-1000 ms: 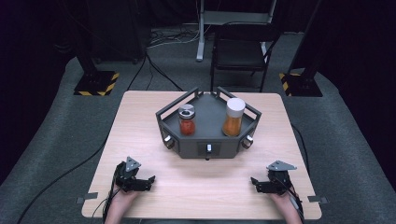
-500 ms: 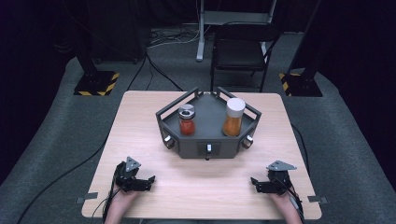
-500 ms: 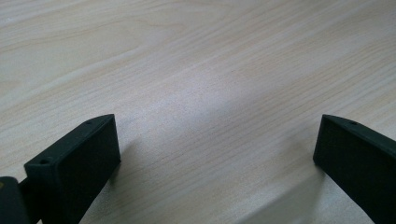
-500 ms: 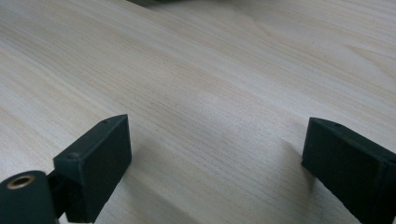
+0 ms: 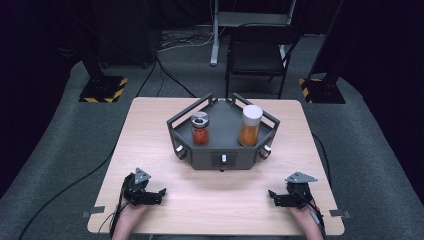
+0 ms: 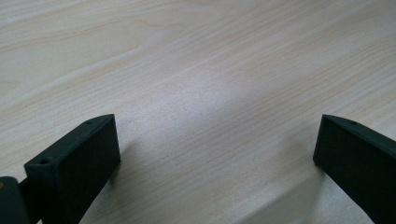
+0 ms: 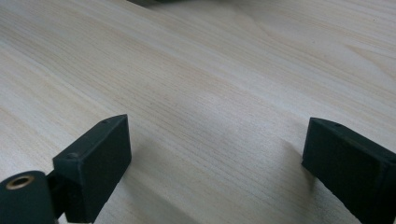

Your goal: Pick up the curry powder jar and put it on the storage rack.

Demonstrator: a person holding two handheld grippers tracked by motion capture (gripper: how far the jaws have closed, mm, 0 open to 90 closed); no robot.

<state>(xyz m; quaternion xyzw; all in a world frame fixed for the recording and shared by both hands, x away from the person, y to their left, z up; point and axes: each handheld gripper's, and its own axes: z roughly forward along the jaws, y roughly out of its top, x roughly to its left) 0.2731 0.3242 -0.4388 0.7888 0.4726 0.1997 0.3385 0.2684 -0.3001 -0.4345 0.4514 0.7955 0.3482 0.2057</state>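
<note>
Both grippers rest on the wooden table [image 5: 150, 130] on the near side of the dark tray [image 5: 220, 152]: left gripper [image 5: 150, 196] and right gripper [image 5: 278, 198], jaws spread wide, holding nothing.

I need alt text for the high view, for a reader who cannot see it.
A dark angular tray on a wooden table holds a short jar with a metal lid and a taller jar with a white lid. Near the table's front edge, each hand rests an open hand-held gripper, left and right.
</note>
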